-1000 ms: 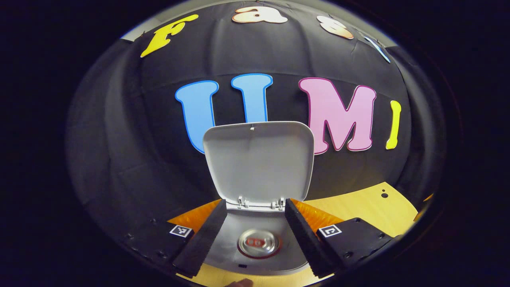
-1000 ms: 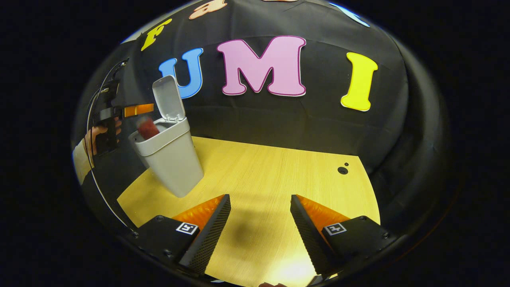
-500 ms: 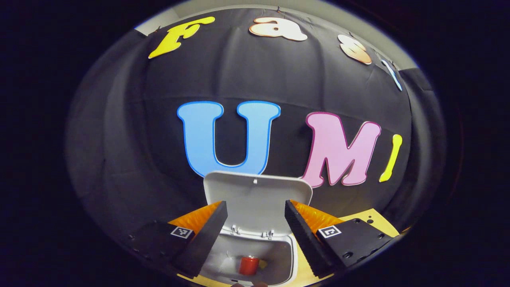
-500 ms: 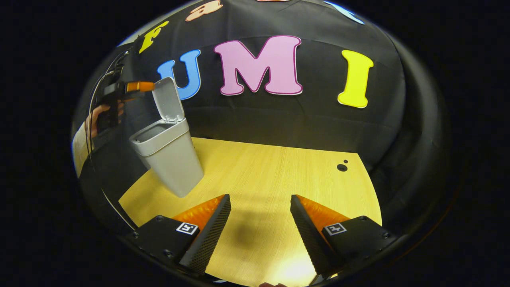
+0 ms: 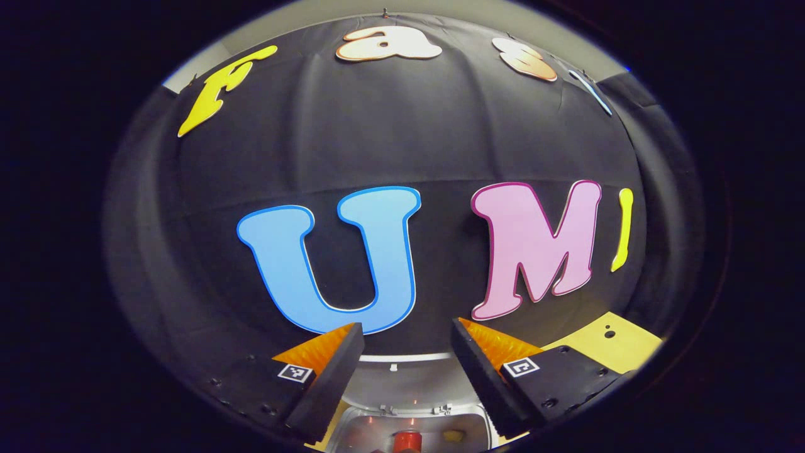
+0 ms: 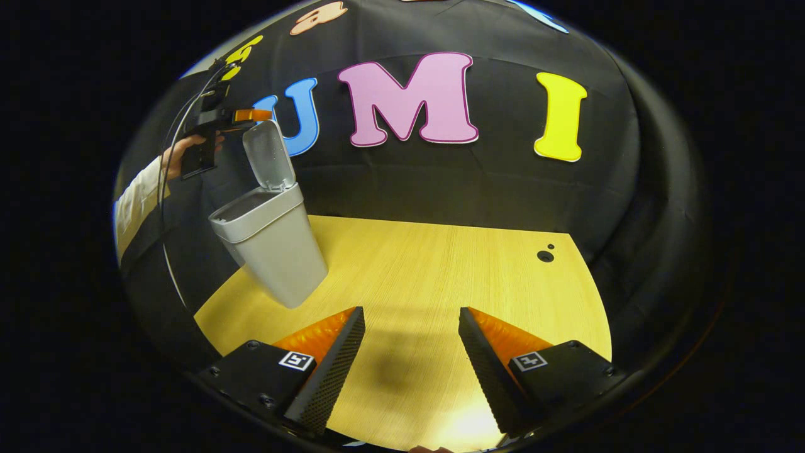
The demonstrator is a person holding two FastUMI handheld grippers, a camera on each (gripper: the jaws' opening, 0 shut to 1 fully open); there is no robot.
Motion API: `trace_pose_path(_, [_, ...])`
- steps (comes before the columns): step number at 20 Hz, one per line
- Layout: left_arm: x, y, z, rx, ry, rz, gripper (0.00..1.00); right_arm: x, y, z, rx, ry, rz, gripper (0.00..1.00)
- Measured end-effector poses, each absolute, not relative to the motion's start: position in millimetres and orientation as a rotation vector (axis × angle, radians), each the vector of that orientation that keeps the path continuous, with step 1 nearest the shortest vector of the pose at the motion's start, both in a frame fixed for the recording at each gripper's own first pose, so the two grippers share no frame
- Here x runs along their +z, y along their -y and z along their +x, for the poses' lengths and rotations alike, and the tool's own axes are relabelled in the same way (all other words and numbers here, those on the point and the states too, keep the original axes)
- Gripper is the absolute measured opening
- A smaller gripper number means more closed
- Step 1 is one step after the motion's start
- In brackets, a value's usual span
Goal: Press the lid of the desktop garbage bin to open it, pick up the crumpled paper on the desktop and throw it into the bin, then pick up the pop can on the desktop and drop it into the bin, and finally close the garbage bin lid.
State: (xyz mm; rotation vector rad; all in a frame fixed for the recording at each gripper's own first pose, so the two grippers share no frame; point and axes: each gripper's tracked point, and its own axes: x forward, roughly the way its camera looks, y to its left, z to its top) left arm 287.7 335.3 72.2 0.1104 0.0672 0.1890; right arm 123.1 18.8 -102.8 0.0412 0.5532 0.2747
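- The wooden table spreads pale and bare in front of my right gripper, running back to the black cloth wall.
- The grey bin stands on the table's far left side in the right gripper view, with its lid flipped up and standing nearly upright on its rear hinge.
- My right gripper hangs low over the table, its jaws spread wide with nothing between them.
- My left gripper points over the open bin from above, jaws also wide and empty; in the right gripper view I see it held in a hand just by the top edge of the raised lid.
- The red can lies inside the bin, seen between my left gripper's fingers.
- A small yellowish scrap sits beside the can inside the bin; I cannot tell whether it is the paper.
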Motion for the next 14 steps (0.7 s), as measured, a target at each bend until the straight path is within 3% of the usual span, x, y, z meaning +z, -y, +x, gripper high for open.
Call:
trace_pose_path(3, [63.3,-319.1,281.5,0.150,-0.121,0.080,0.95,-106.0,-14.1,120.7,0.269,-0.560,0.054,0.98])
trace_pose_path(8, [-5.6,-311.0,239.4,0.143,-0.379,-0.073,0.96,-105.4,-17.1,117.6,0.275,-0.562,0.084,0.99])
trace_pose_path(14, [-46.1,-324.9,191.5,0.197,-0.405,-0.091,0.99,-107.5,-19.1,114.7,0.290,-0.570,0.067,0.99])
